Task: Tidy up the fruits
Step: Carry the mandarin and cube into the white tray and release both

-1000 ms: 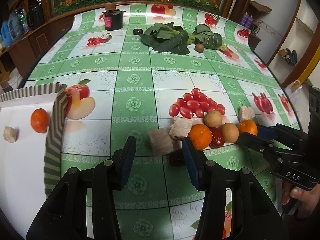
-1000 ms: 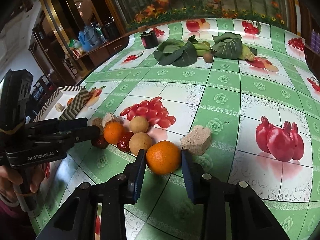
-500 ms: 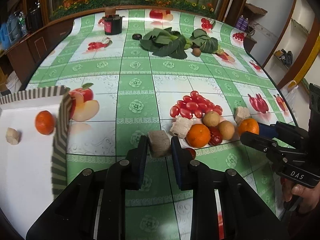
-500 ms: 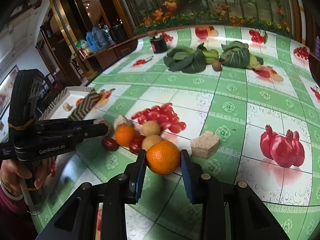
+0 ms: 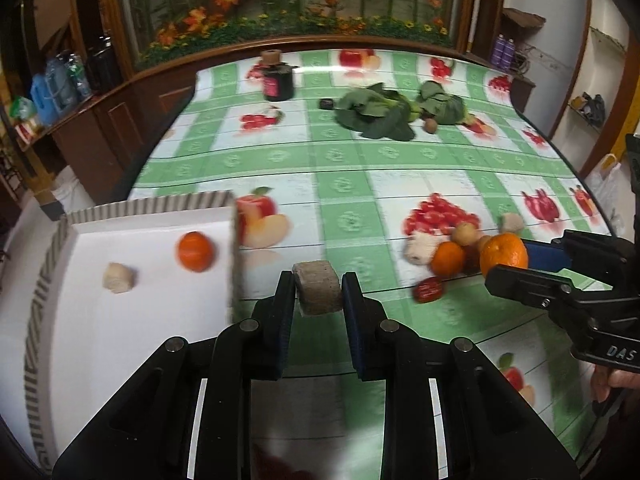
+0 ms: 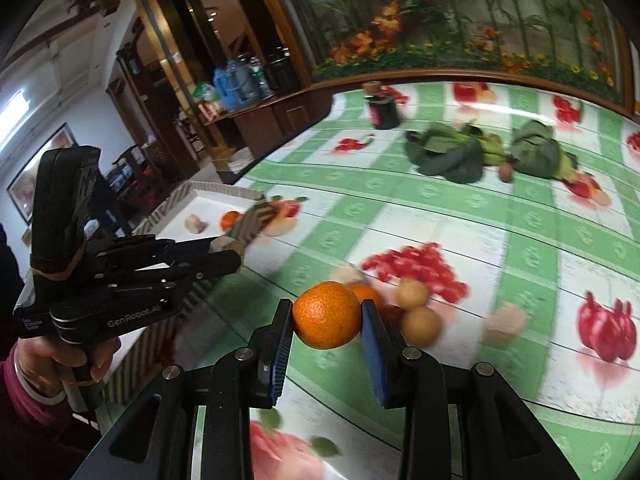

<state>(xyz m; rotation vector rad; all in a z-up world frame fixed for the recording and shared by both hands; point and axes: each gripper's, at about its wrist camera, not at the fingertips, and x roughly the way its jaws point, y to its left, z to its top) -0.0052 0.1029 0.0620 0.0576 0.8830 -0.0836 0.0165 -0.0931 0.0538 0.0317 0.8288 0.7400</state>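
Note:
My left gripper [image 5: 317, 294] is shut on a grey-brown cube [image 5: 317, 293] and holds it above the table, just right of the white tray [image 5: 120, 320]. The tray holds an orange [image 5: 195, 251] and a pale chunk [image 5: 118, 278]. My right gripper [image 6: 326, 316] is shut on an orange [image 6: 326, 315] and holds it lifted above the fruit pile. It also shows in the left wrist view [image 5: 503, 254]. On the table remain a second orange [image 5: 447, 258], two tan round fruits [image 6: 421, 326], a red date [image 5: 428, 289] and pale cubes [image 6: 505, 324].
Leafy greens [image 5: 384, 114] and a small brown fruit [image 5: 430, 125] lie at the far side. A dark jar [image 5: 277, 80] stands far left. The fruit-printed green tablecloth [image 5: 344, 184] covers the table. A wooden cabinet with bottles [image 5: 60, 92] stands left of the table.
Both grippers have lifted with their loads. The left one has carried the cube up and left toward the tray; the right one has raised the orange off the table.

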